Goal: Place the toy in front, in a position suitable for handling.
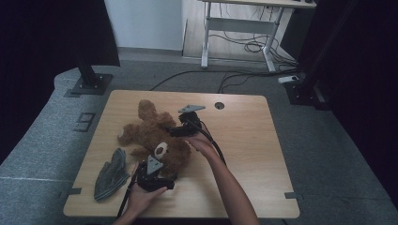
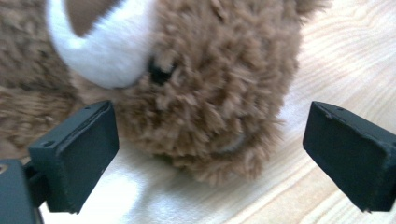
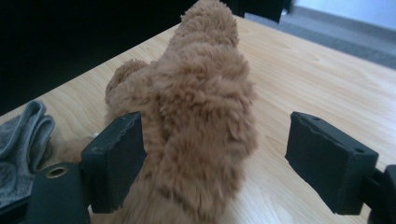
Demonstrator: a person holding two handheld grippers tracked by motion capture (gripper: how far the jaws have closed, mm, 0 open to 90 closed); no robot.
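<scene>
Nearest the person, the left gripper (image 1: 157, 180) sits at the bear's (image 1: 155, 133) head, jaws wide with the muzzle and one eye between them, probably lined up to pin or lift that end. The bear lies left of the table's (image 1: 244, 154) middle. Beyond the head, the right gripper (image 1: 180, 130) has its jaws spread wide around a furry limb, not yet pinching. A grey cloth (image 1: 111, 173) lies just left of the bear.
</scene>
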